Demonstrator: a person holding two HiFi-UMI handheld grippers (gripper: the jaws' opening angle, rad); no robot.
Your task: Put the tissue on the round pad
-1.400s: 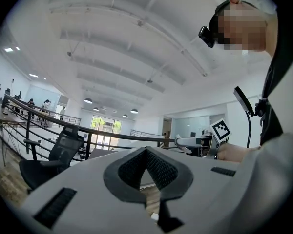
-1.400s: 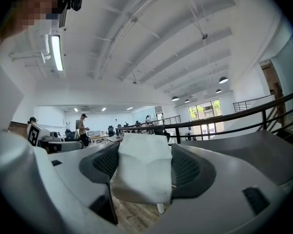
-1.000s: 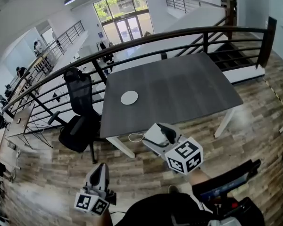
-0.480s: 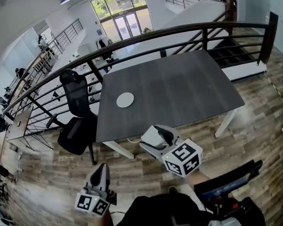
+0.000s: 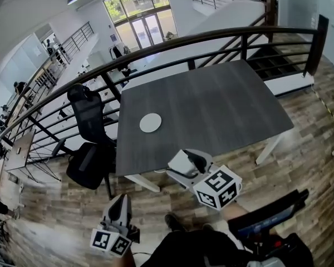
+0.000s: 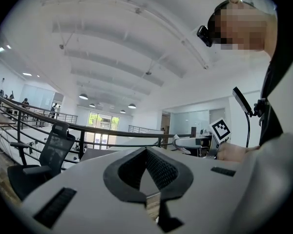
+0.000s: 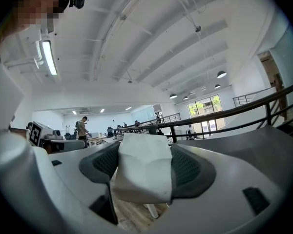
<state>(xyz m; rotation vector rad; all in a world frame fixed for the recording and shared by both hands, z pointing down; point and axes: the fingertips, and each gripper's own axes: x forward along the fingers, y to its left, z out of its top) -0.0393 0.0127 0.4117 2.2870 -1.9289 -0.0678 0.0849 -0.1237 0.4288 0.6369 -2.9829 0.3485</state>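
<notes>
- Short of the round pad (image 5: 150,122), at the near edge of the tabletop (image 5: 222,99), my right gripper (image 7: 145,147) carries the tissue (image 7: 141,174). Its fingers (image 7: 189,172) are clamped on the white wad, which fills the gap between them.
- The tissue hangs in the air, well apart from the pad, which lies bare with nothing on it.
- Over the last second the whole rig has closed in on the pad. In the head view the tabletop's edge has slid in under the right gripper's tips, and the pad sits a little nearer to them. The grip on the tissue looks the same throughout.
- My left gripper (image 5: 119,202) trails farther back from the pad and lower. Its fingers (image 6: 162,172) are pressed together with nothing between them.
- I read this as the carry, not yet the placing. What remains is to reach over the edge toward the pad, bring the tissue down onto it and let go.
</notes>
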